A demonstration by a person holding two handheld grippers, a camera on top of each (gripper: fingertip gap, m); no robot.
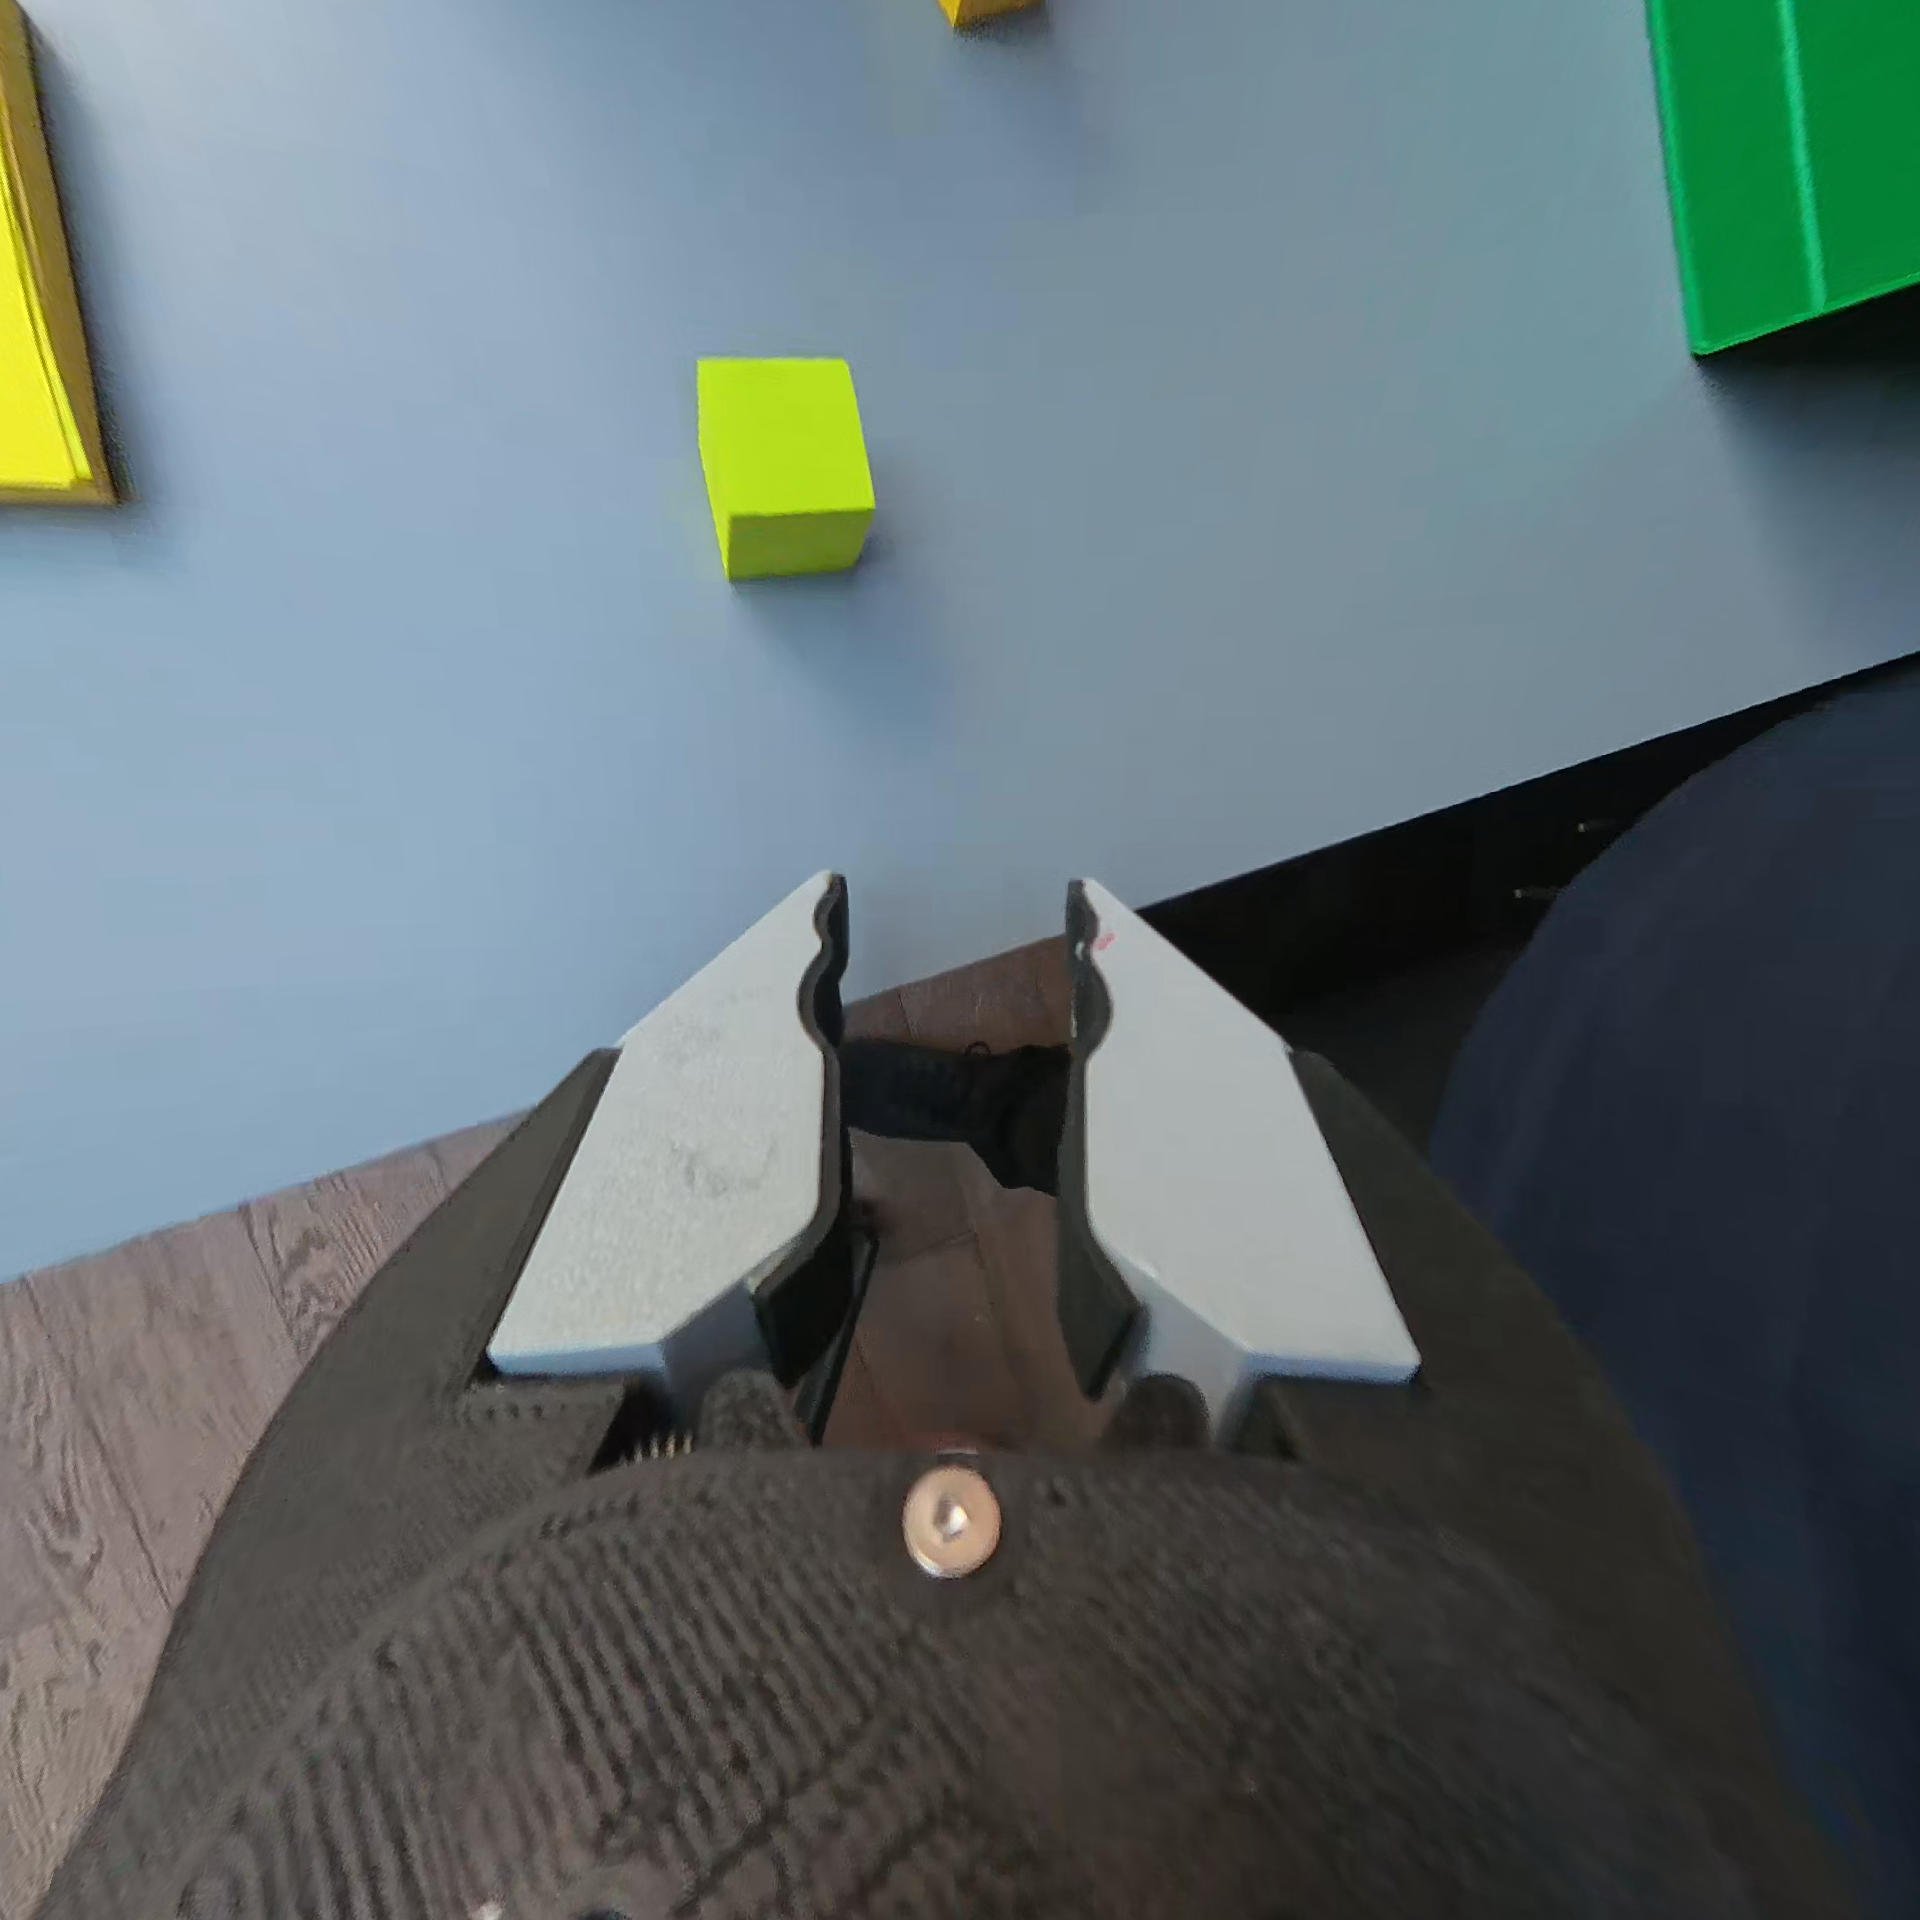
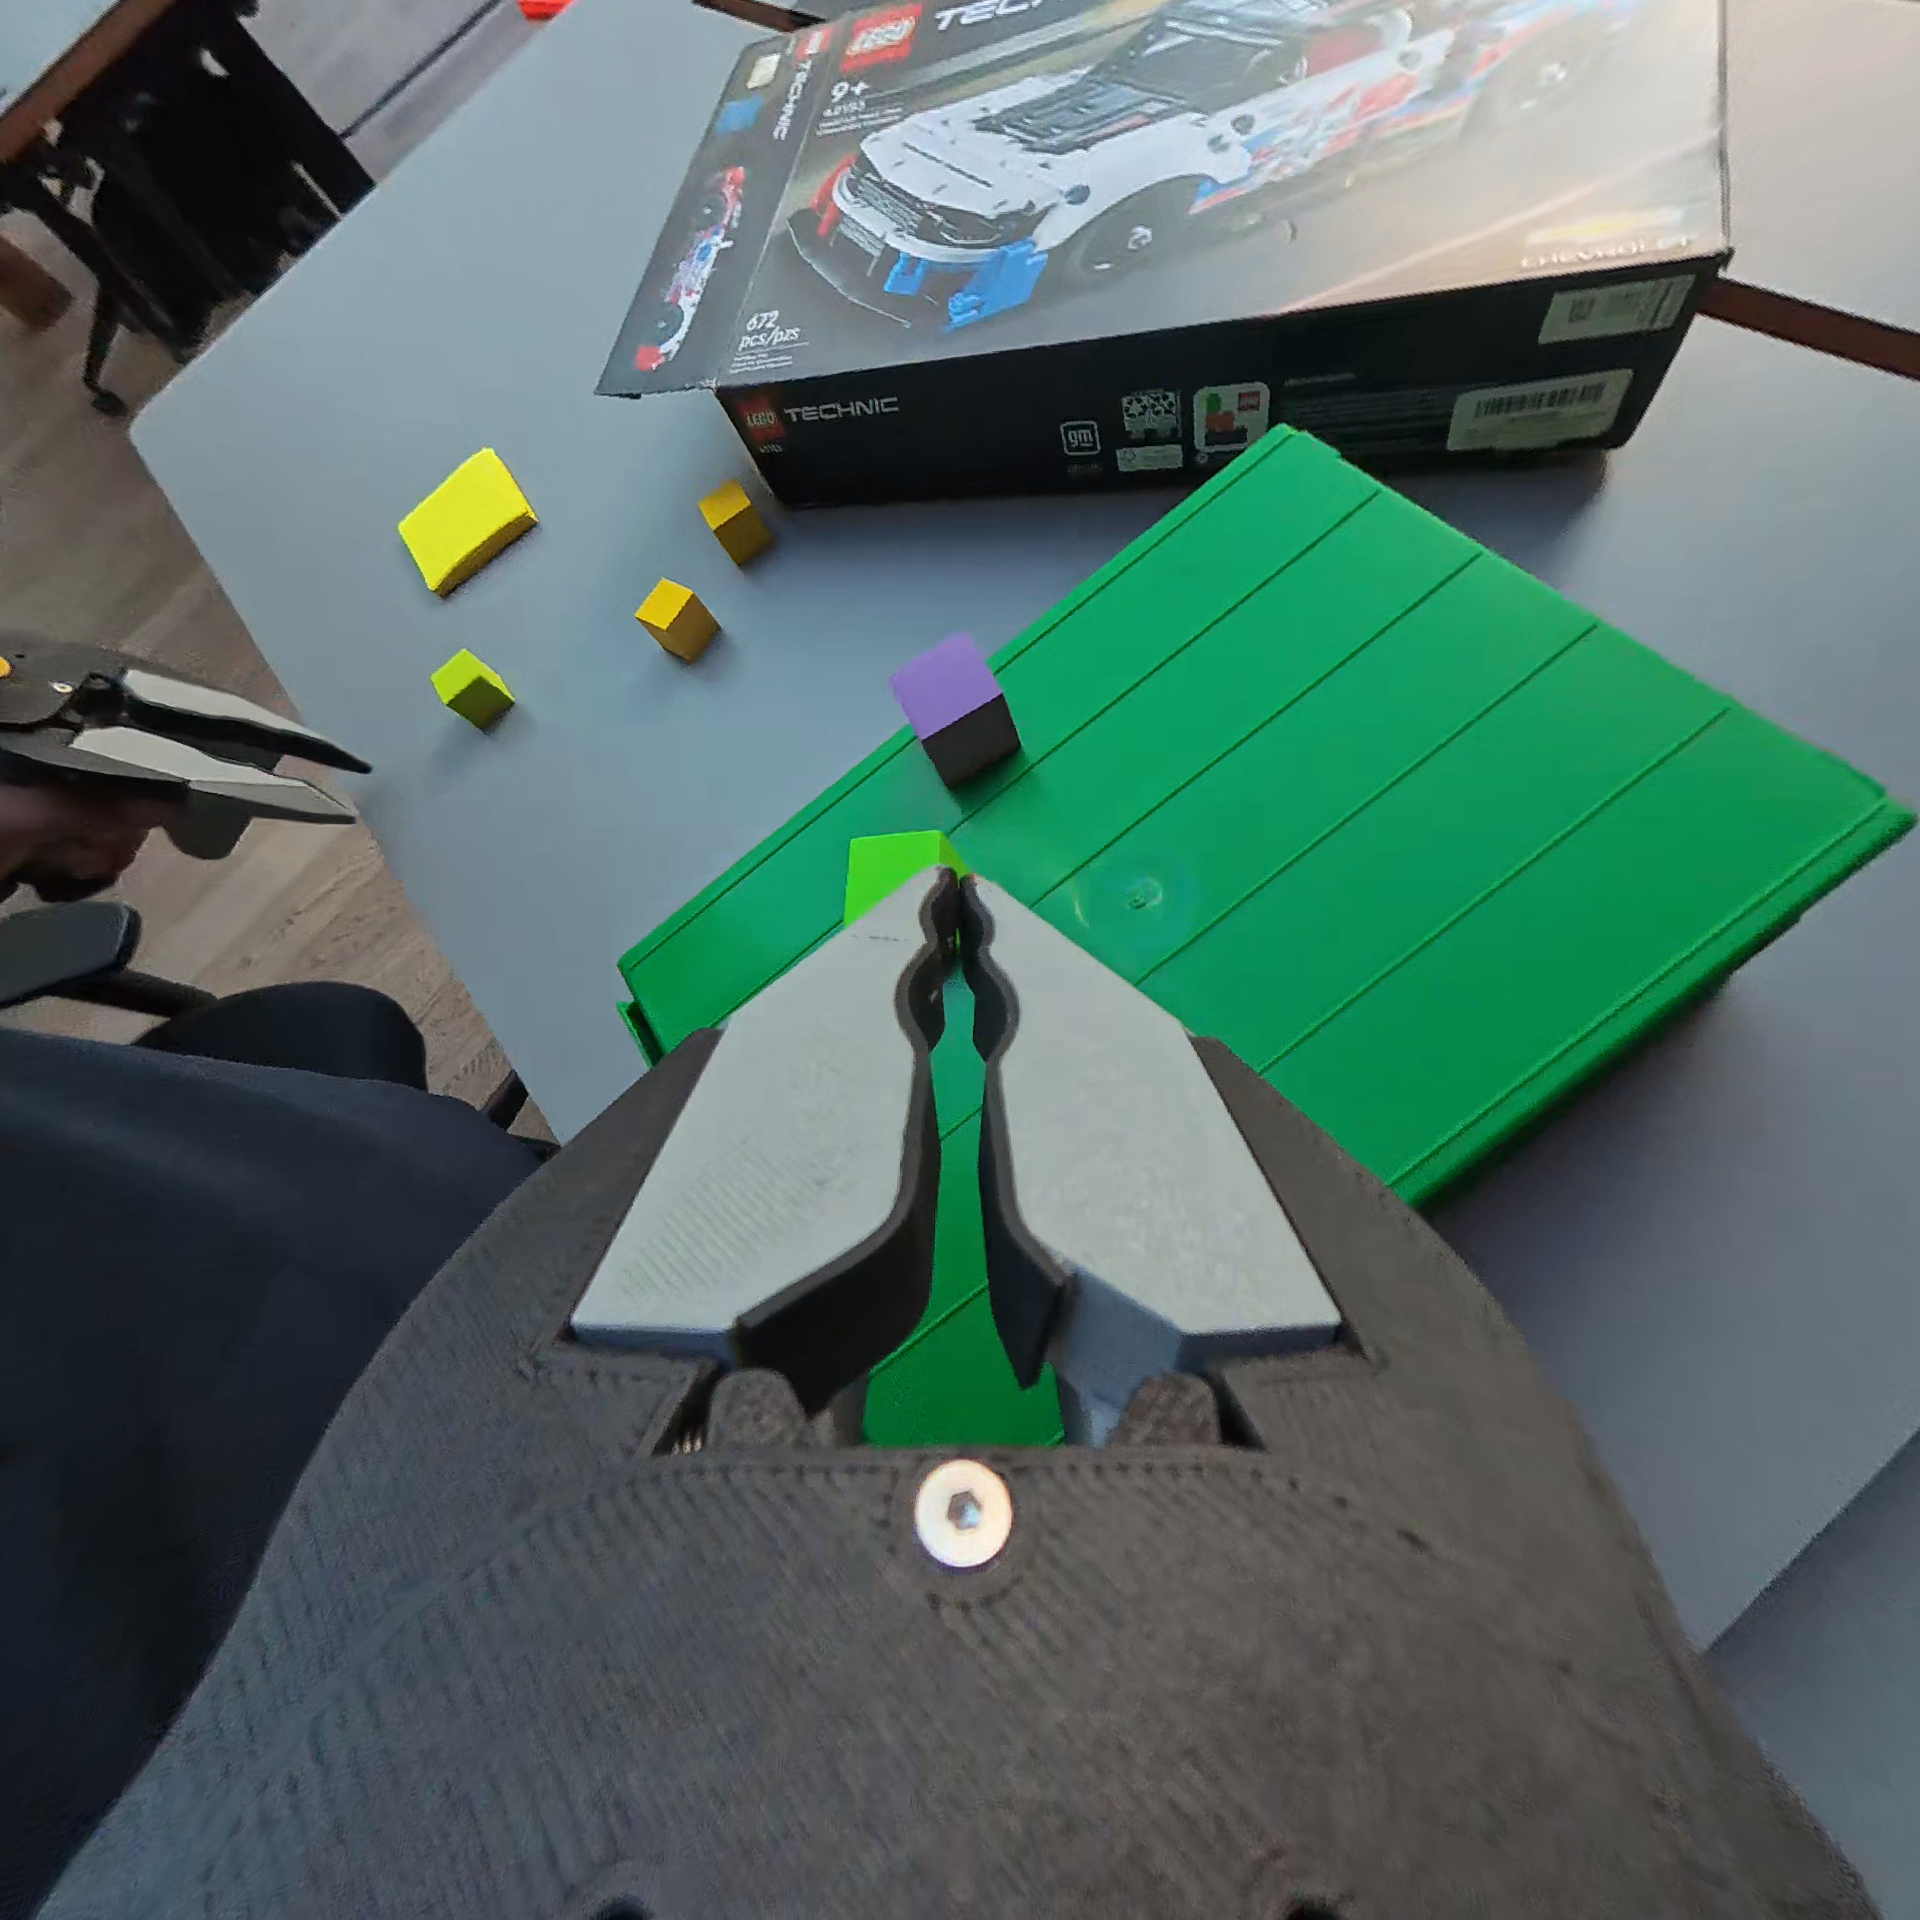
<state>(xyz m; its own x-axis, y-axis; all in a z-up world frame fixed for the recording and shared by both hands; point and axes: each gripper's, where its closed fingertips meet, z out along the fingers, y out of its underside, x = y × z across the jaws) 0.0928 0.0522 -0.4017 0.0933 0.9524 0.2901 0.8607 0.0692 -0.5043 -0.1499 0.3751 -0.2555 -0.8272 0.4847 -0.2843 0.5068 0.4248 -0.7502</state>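
The left gripper hung over the table's near edge, its fingers apart with nothing between them, a lime block well ahead. The right gripper, fingertips together and empty, hovered above a green board; a bright green block sat just beyond, a purple block farther off.

Bright green cube on the ribbed green plastic board: mostly hidden behind the right gripper, only its top and one corner showing. In the left view, a mustard-yellow block is clipped by the top edge, a yellow wedge-shaped block by the left edge. The board's near corner is covered too.
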